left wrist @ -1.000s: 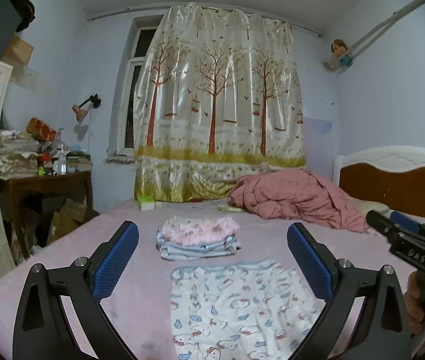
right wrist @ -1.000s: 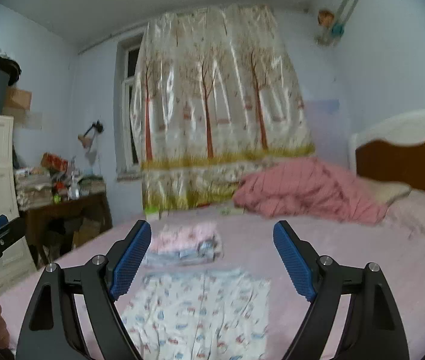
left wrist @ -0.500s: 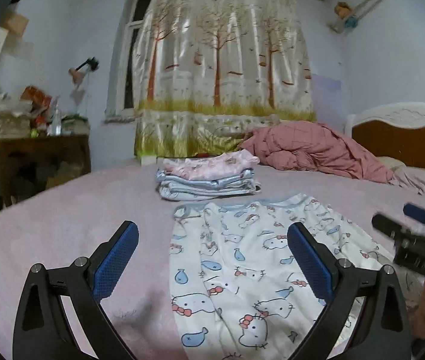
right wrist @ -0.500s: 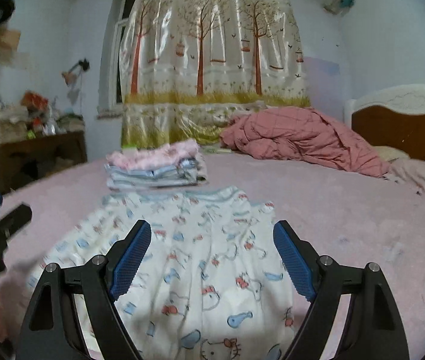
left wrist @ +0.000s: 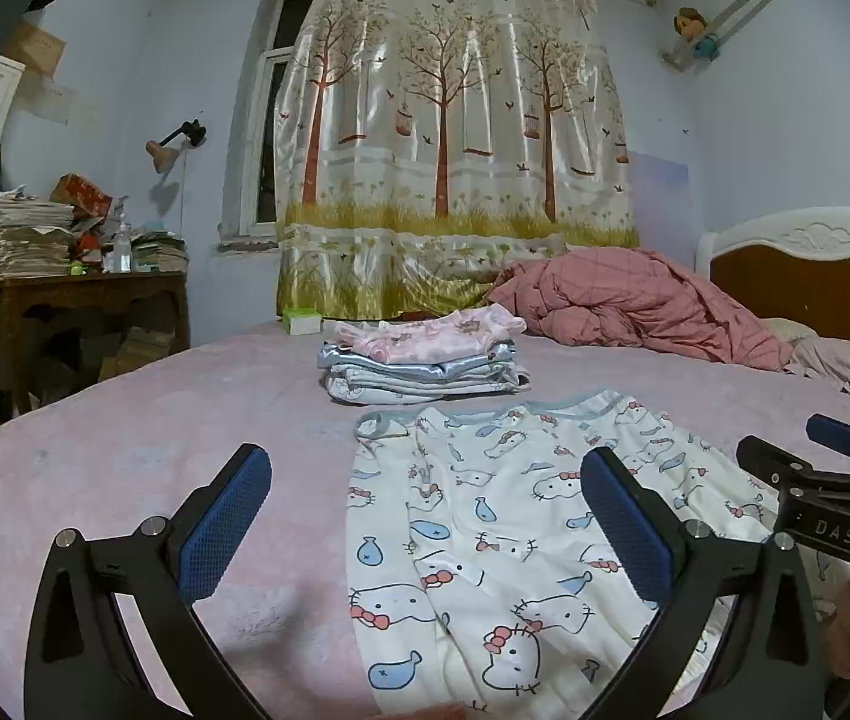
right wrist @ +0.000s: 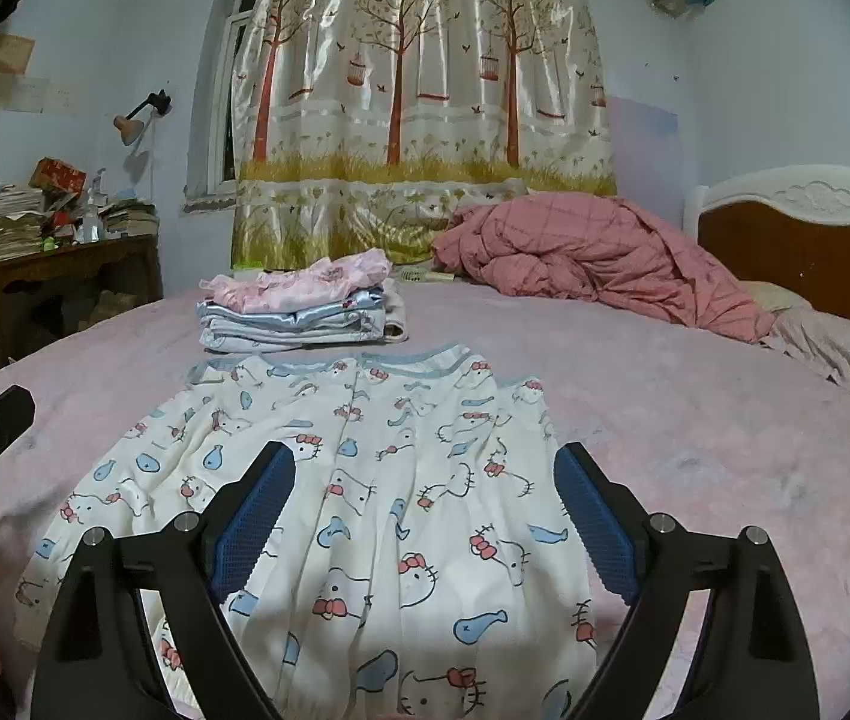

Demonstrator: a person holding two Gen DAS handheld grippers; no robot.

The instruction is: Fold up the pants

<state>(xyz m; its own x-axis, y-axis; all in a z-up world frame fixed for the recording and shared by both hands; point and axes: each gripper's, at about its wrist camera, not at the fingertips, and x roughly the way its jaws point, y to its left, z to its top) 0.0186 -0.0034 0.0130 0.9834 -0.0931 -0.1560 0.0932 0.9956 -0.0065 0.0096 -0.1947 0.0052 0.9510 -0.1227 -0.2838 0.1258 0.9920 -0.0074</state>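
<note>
While both claws hang low over the bed, each stands with its jaws wide apart and nothing between the pads. Nearest the left claw lie the pants (white, printed with cats and blue fish), spread flat on the pink cover; their left edge runs up between its fingers, so its left finger is over bare cover and its right finger over the cloth. The right claw has just been opening a little further, and the pants lie flat under and ahead of it, untouched. Just beyond the waistband, ahead of both claws, sits a stack of folded clothes. Farther off and to the right is a crumpled quilt near the headboard. Behind everything hangs a curtain.
</note>
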